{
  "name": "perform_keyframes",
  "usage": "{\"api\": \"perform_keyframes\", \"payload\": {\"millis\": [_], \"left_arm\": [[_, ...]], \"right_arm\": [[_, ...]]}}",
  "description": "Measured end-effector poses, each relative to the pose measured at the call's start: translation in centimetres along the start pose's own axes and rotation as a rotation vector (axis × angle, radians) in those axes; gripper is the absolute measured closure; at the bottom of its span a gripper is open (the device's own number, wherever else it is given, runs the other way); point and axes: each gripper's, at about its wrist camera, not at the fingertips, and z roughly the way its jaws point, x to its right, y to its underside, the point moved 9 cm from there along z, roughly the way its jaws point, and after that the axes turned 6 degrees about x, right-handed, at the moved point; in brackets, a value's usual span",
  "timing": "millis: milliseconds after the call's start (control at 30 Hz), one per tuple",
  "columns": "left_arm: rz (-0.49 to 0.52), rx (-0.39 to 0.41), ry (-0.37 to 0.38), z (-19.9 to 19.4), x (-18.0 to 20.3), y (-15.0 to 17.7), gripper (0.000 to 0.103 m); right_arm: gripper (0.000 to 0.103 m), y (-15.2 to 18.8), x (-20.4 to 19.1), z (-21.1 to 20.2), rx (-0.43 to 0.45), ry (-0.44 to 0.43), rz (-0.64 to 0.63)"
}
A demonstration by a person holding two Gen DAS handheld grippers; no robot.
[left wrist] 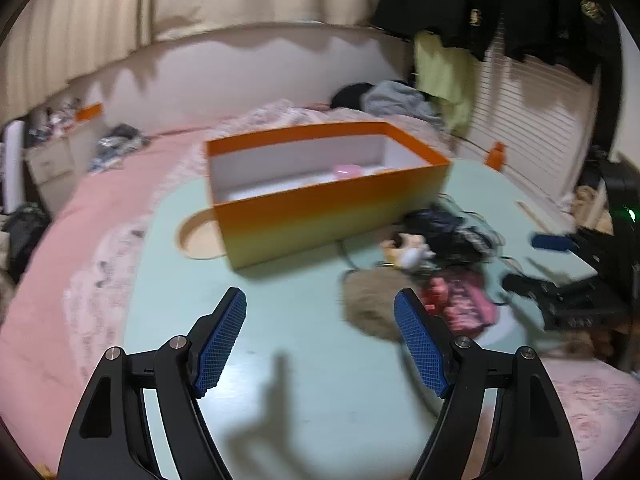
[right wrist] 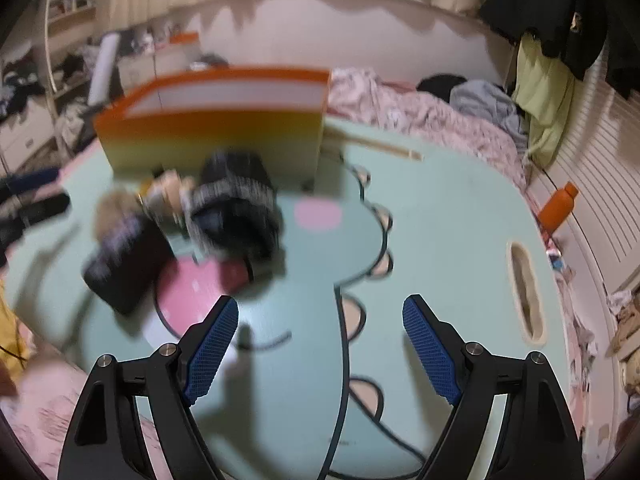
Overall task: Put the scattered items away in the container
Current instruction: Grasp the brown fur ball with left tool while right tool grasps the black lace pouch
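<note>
An orange open box (left wrist: 320,216) stands on the pale green table (left wrist: 288,340); a pink item (left wrist: 347,171) lies inside it. Right of the box lies a blurred pile: a brown fluffy item (left wrist: 370,300), a pink pouch (left wrist: 464,300), a dark knit item (left wrist: 452,232) and a small beige toy (left wrist: 404,250). My left gripper (left wrist: 320,316) is open and empty, just left of the fluffy item. In the right wrist view the box (right wrist: 216,136) is at the back, the dark knit item (right wrist: 236,200) and a black pouch (right wrist: 128,268) in front. My right gripper (right wrist: 320,320) is open and empty, right of the pile.
The table rests on a pink bed (left wrist: 80,240) with rumpled bedding (right wrist: 432,116). An orange bottle (right wrist: 558,206) stands at the table's far right edge. The other gripper (left wrist: 568,296) shows at the right of the left view. A dark jacket (left wrist: 500,4) hangs behind.
</note>
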Motion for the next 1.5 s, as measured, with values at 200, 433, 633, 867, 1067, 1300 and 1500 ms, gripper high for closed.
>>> {"api": "perform_keyframes", "payload": {"millis": [200, 433, 633, 867, 1067, 1300, 1500], "left_arm": [[-0.103, -0.036, 0.036, 1.2, -0.8, 1.5, 0.026], [-0.090, -0.019, 0.101, 1.5, 1.6, 1.4, 0.026], [-0.113, -0.063, 0.136, 3.8, 3.1, 1.2, 0.026], [-0.048, -0.097, 0.118, 4.9, 3.2, 1.9, 0.061], [-0.135, -0.033, 0.147, 2.6, 1.1, 1.7, 0.061], [-0.149, 0.025, 0.067, 0.1, -2.1, 1.0, 0.061], [-0.158, 0.038, 0.062, -0.3, -2.5, 0.8, 0.061]], "right_arm": [[0.001, 1.3, 1.3, 0.8, -0.017, -0.052, 0.091], [0.000, 1.4, 1.5, 0.8, -0.014, -0.049, 0.094], [0.000, 1.4, 1.4, 0.8, -0.013, -0.050, 0.095], [0.000, 1.4, 1.2, 0.5, -0.011, -0.045, 0.090], [0.001, 1.3, 1.0, 0.3, -0.007, -0.038, 0.091], [0.001, -1.5, -0.4, -1.1, 0.075, -0.043, 0.028], [0.008, -6.5, -2.3, -1.3, 0.150, -0.140, 0.059]]}}
